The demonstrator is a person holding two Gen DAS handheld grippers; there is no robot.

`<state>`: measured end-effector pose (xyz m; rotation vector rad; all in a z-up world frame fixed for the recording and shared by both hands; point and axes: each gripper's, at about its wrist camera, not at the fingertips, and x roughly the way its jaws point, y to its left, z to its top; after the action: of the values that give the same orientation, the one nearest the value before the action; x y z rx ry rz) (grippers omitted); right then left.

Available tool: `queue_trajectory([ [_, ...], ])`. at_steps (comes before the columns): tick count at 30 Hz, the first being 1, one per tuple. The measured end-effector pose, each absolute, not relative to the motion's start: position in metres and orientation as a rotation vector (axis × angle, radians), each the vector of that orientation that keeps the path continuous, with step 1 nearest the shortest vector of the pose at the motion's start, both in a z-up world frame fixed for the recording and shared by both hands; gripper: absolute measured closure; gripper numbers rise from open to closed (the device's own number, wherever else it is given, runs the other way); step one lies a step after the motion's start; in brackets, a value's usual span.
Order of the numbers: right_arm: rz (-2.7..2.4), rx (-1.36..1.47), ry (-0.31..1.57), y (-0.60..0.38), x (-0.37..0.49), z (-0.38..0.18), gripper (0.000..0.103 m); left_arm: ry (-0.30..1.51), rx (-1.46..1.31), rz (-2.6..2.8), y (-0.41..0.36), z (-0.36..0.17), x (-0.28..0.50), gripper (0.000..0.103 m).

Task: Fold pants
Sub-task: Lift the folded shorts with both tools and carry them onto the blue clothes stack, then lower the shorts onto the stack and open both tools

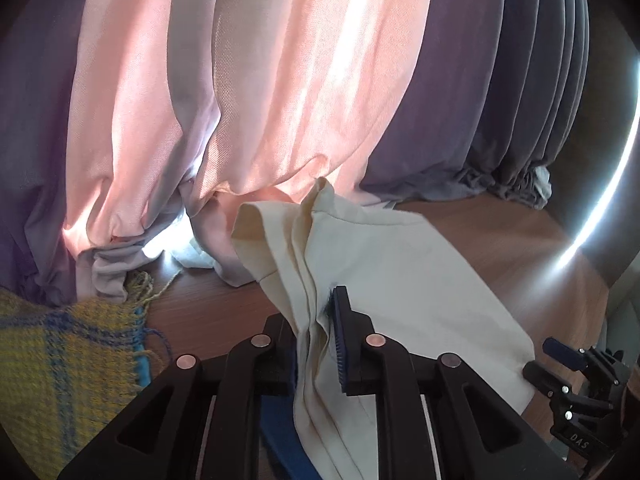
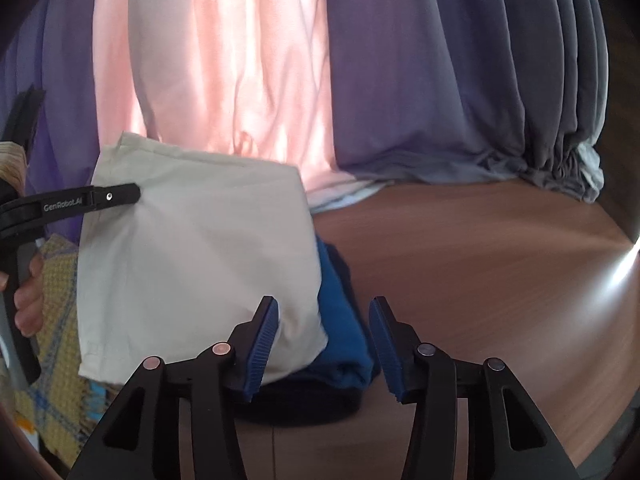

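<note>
The cream pants (image 1: 400, 280) are folded into a small flat panel and held up above the wooden table (image 1: 500, 240). My left gripper (image 1: 320, 320) is shut on a bunched edge of the pants. In the right wrist view the pants (image 2: 200, 260) hang as a square panel, with the left gripper (image 2: 136, 194) pinching their upper left side. My right gripper (image 2: 324, 336) is open and empty, its left finger just in front of the pants' lower right corner. It also shows in the left wrist view (image 1: 560, 354) at the far right.
A blue folded garment (image 2: 340, 332) lies on a dark one under the pants. A yellow and blue woven cloth (image 1: 60, 360) lies at the left. Pink and purple curtains (image 2: 280, 80) hang behind the table (image 2: 480, 280).
</note>
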<state>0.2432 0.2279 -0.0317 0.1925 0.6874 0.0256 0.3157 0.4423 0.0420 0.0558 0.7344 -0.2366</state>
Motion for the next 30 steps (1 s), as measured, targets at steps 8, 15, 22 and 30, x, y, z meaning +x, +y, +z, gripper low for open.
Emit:
queue_trajectory([
  [8,0.089,0.182,0.734,0.248,0.234,-0.038,0.054,0.753,0.115,-0.173,0.453,0.045,0.308,0.067],
  [15,0.140,0.180,0.765,0.259,0.233,-0.042,0.054,0.770,0.112,-0.125,0.464,0.044,0.302,0.059],
  [22,0.158,0.168,0.727,0.262,0.224,-0.028,0.051,0.681,0.162,-0.095,0.461,0.068,0.275,0.060],
  [30,0.170,0.197,0.508,0.243,0.205,0.004,0.051,0.657,0.192,-0.242,0.427,0.084,0.288,0.079],
])
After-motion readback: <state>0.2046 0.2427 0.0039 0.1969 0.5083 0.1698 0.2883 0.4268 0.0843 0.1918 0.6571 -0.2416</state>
